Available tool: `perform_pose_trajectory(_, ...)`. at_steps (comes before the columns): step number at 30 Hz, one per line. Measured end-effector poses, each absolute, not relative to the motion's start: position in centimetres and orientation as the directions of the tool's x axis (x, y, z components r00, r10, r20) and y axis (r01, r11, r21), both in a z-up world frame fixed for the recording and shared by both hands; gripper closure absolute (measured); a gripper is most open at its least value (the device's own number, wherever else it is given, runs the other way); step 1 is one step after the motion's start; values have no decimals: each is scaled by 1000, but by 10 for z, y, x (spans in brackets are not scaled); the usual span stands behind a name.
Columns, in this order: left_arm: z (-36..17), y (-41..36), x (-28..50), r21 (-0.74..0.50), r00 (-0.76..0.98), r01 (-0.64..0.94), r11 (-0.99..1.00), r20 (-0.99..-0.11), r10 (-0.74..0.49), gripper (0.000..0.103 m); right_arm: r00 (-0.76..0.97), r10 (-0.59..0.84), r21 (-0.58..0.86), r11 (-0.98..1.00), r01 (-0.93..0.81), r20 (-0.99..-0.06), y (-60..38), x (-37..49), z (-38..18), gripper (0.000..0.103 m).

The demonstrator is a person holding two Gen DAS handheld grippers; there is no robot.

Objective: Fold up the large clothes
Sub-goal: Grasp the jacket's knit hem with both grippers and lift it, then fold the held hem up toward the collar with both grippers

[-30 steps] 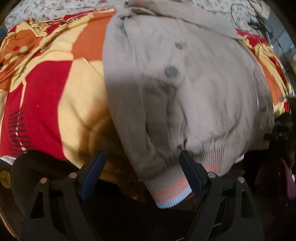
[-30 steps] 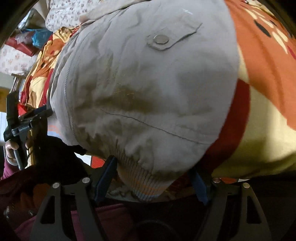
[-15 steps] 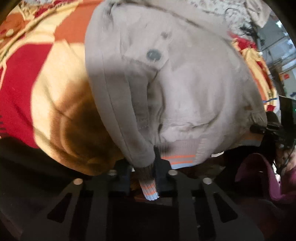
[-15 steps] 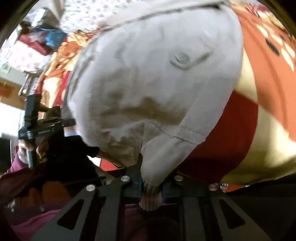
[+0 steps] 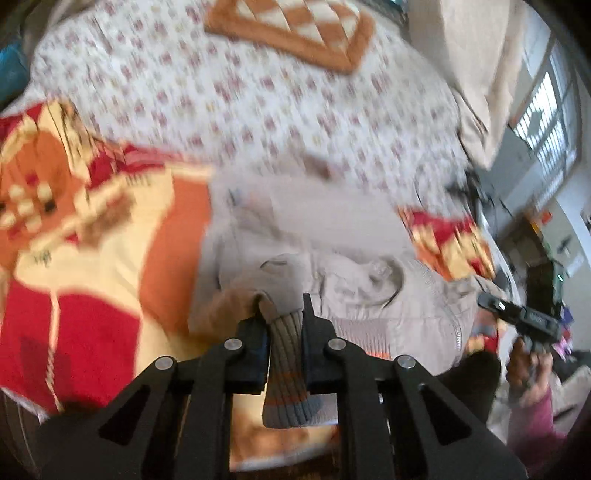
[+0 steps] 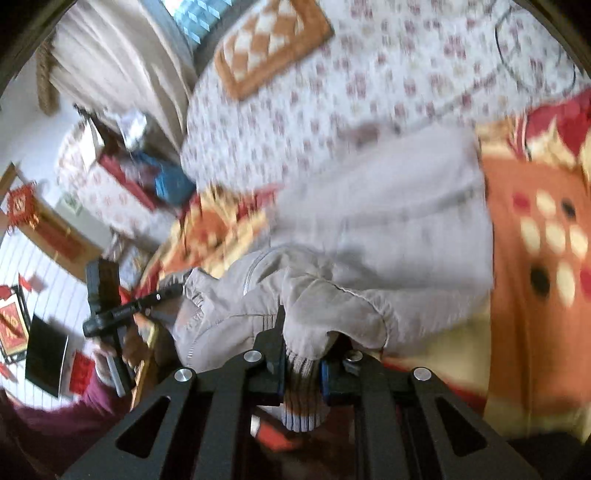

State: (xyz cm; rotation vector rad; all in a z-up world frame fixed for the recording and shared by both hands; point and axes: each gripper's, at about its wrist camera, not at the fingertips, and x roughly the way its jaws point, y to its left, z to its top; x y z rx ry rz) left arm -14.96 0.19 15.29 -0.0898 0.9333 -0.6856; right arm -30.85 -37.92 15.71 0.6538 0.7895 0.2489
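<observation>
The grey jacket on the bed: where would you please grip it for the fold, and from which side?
Grip the jacket by its ribbed hem, one corner per gripper, from the near edge; the left gripper and right gripper are already clamped there.

a bed with a floral sheet (image 5: 258, 110) carries a red-orange blanket (image 5: 92, 277), a checkered cushion (image 5: 291, 29) and the grey jacket (image 5: 332, 236).

Floral bedsheet (image 5: 258, 110), checked cushion (image 5: 295, 29)

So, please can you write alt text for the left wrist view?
The left gripper is shut on the ribbed hem of a grey jacket, which lies on a red and orange blanket over a floral sheet.
</observation>
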Motion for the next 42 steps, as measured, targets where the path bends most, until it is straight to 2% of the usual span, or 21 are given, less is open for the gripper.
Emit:
perform_pose_trajectory(4,165,-16,-111,-392,444,473,789,-668,-597,93,754,388,622,782,35,-531,-400,-277,174,92)
perform_pose_trajectory(8,165,-36,-77,-383,460,453,805,-674,-579,93,768,358,633,770,78,-530,-427,-241,172,92)
perform_pose_trajectory(15,144,-89,-13,-325,453,423,846,-733,-508,93,744,335,650,740,172,-578,-468,-173,133,92)
perform_pose_trajectory(26,86,-142,75,-317,412,341,885,-796,-443,91,705,300,656,691,305,-643,-520,-90,71,92)
perform_pose_trajectory(27,82,-146,80,-317,405,342,885,-800,-443,86,694,297,650,691,318,-655,-523,-81,63,91)
perform_pose_trajectory(28,78,-147,84,-323,397,341,883,-802,-447,85,684,283,632,700,332,-673,-524,-77,59,84)
perform_pose_trajectory(29,76,-148,86,-333,388,343,878,-801,-455,75,671,247,592,726,350,-699,-524,-72,57,79)
perform_pose_trajectory(30,75,-147,87,-347,379,345,872,-799,-467,58,666,220,562,747,354,-712,-524,-71,58,67)
perform_pose_trajectory(31,77,-144,86,-362,372,350,864,-793,-483,49,674,194,539,766,350,-713,-522,-74,62,61)
perform_pose_trajectory(32,81,-141,85,-369,375,355,859,-785,-493,34,682,186,534,773,343,-708,-521,-77,67,59)
perform_pose_trajectory(33,86,-137,81,-366,391,364,856,-775,-497,24,690,183,533,777,335,-700,-519,-82,72,57)
perform_pose_trajectory(35,97,-128,72,-345,427,381,858,-757,-494,19,698,152,499,803,326,-700,-511,-95,84,56)
perform_pose_trajectory(38,103,-115,62,-312,440,394,864,-762,-475,19,719,88,435,844,314,-689,-499,-113,98,54)
perform_pose_trajectory(42,89,-100,52,-293,411,381,877,-796,-445,19,745,131,480,834,274,-654,-494,-125,97,54)
